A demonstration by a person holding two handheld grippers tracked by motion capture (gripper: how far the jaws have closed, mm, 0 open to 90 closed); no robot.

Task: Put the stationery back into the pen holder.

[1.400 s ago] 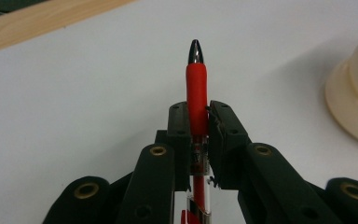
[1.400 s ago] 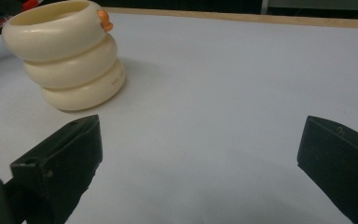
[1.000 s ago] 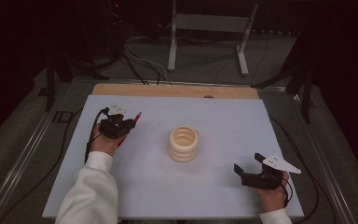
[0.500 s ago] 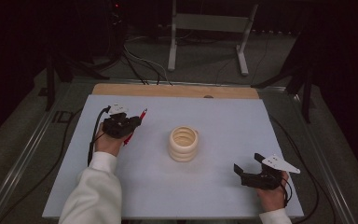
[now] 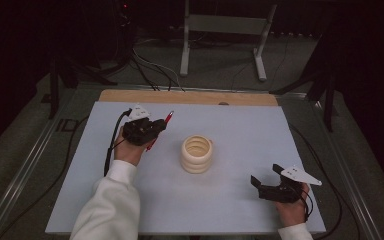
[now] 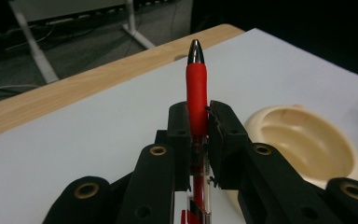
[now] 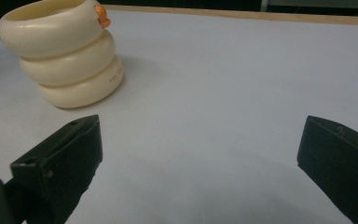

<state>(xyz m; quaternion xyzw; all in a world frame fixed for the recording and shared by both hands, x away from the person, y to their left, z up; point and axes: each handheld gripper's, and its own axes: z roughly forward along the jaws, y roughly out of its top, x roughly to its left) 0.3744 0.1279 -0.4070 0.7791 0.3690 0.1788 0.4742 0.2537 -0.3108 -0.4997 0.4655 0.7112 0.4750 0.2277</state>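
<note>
Darkness swallows everything past the far edge of the bench [image 5: 230, 210], so only a pale metal stand and some cables on the floor can be made out there. In the left gripper view the lower half of the red pen [image 6: 196, 93] is hidden behind the black jaws and cut off at the bottom of the picture, and the cream ringed holder [image 6: 303, 140] is partly covered by the right-hand jaw. From the right gripper view a small orange piece sits at the holder's rim, too small to identify. The left gripper [image 5: 147, 131] is clamped narrowly on the pen, its pads pressing the red grip section from both sides, with the silver tip standing clear beyond the jaws. From above, the pen sits left of the holder and apart from it, over the blue-grey sheet. Its long axis runs along the gripper's own line, tip pointing toward the far right of the bench and the wooden strip at its back edge. The right gripper [image 5: 272, 182] rests near the front right corner, well apart from the holder, its jaws spread wide with nothing between them.
</note>
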